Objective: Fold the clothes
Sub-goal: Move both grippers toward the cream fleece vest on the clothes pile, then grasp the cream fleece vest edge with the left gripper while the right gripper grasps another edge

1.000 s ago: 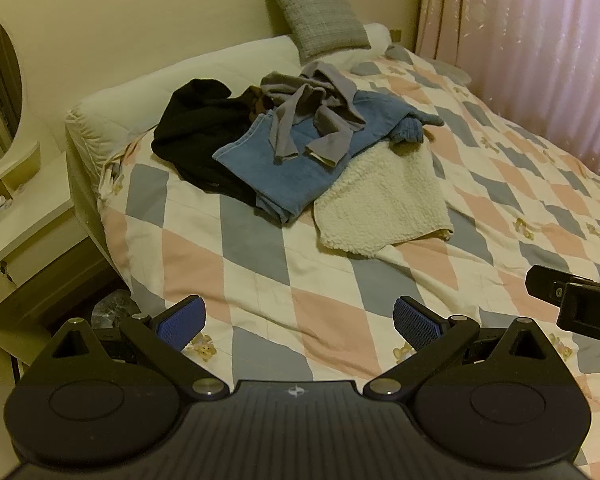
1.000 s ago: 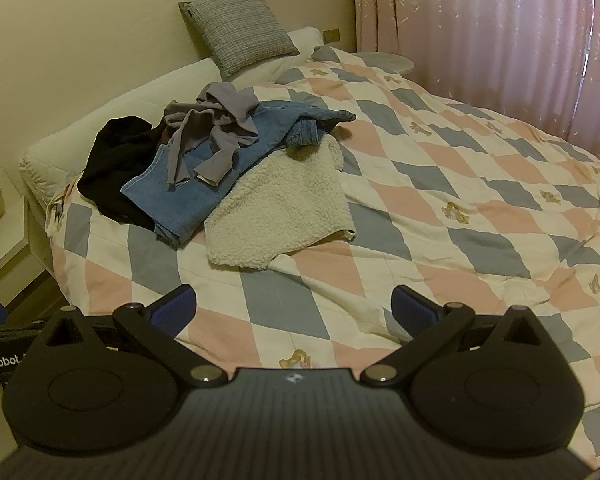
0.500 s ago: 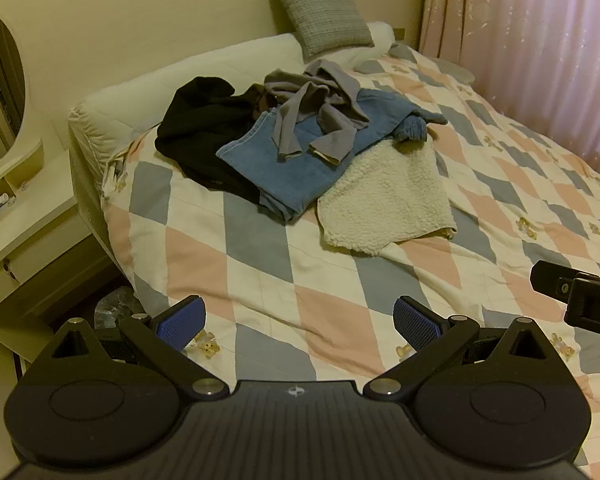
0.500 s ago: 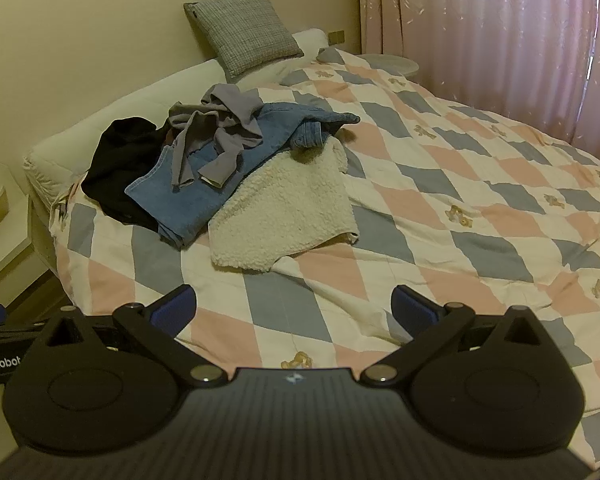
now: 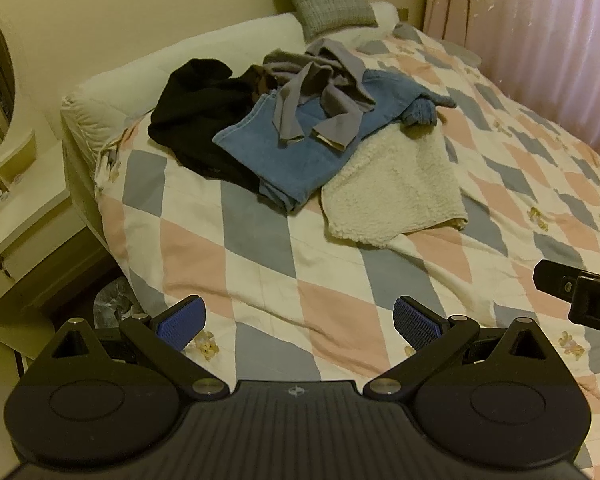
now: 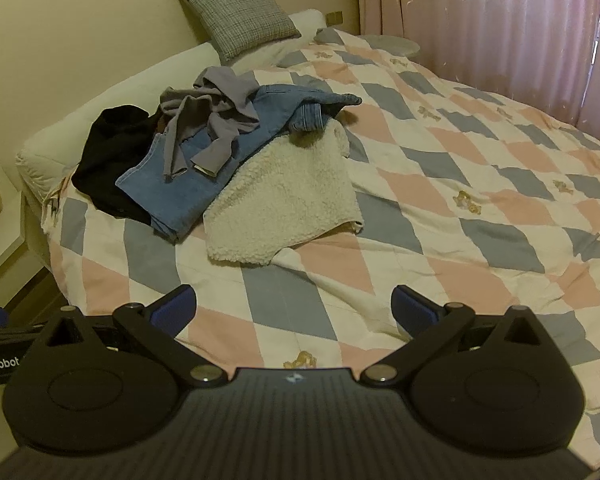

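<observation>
Both views have crept closer to the bed's pink, grey and white diamond-patterned quilt [image 5: 260,248], where the pile of black, blue denim, grey and cream fleece clothes [image 6: 220,160] lies untouched, left gripper [image 5: 300,322] and right gripper [image 6: 294,312] spread empty, so folding hasn't begun.

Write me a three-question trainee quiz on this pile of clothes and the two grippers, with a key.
1. True or false: the grey top lies on the jeans.
2. Which garment lies nearest the hand-held grippers? A) black garment B) cream fleece C) jeans
3. Fill in: the left hand-held gripper and right hand-held gripper both have their jaws ____ and hold nothing.

Key
1. True: it is draped across the jeans.
2. B: its lower edge lies closest on the quilt.
3. Open.
</observation>
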The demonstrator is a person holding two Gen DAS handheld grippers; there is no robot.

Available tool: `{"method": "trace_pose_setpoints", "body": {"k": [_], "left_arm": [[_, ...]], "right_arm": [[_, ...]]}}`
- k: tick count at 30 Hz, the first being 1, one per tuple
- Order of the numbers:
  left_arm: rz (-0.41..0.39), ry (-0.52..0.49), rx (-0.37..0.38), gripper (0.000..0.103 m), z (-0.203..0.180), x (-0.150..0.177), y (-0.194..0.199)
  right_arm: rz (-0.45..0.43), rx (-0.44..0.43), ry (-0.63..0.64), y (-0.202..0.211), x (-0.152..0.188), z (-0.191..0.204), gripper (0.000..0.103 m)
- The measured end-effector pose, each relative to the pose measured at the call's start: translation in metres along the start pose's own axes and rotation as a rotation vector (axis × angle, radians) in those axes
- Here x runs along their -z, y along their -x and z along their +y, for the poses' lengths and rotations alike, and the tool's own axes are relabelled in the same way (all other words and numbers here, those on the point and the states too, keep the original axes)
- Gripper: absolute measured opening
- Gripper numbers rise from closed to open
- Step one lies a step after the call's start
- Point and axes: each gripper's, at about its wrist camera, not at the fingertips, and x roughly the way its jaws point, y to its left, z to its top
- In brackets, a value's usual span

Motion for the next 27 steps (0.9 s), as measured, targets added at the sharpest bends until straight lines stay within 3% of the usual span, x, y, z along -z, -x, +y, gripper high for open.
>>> {"method": "trace_pose_setpoints", "body": {"k": [14,16,20,21,23,27], "left_arm": [[0.086,-0.086,0.072,0.103,-0.003,-0.074,-0.091],[0.096,-0.098,0.091,0.103,-0.003,-0.08,-0.107],[0.12,-0.142,0.135,0.103,-0.009,-0.081,-0.146],[0.125,-0.165,0.124,0.103,-0.012,-0.079,-0.157],[0.106,-0.239,0.097,0.103,-0.022,-0.069,-0.18],[-0.014,-0.466,0.045,0.102,-0.053,-0.047,-0.222]], "right_arm": [[0.023,0.048,-0.114,-0.075,-0.046,-0.007,0.103],[-0.027,0.032,-0.113,-0.08,-0.05,-0.009,0.103],[-0.229,0.001,-0.026,-0.091,-0.043,-0.013,0.103],[-0.267,0.001,0.012,-0.098,-0.039,-0.014,0.103],[-0.256,-0.001,0.078,-0.118,-0.033,-0.015,0.103],[-0.13,0.035,0.212,-0.185,-0.017,-0.026,0.103]]}}
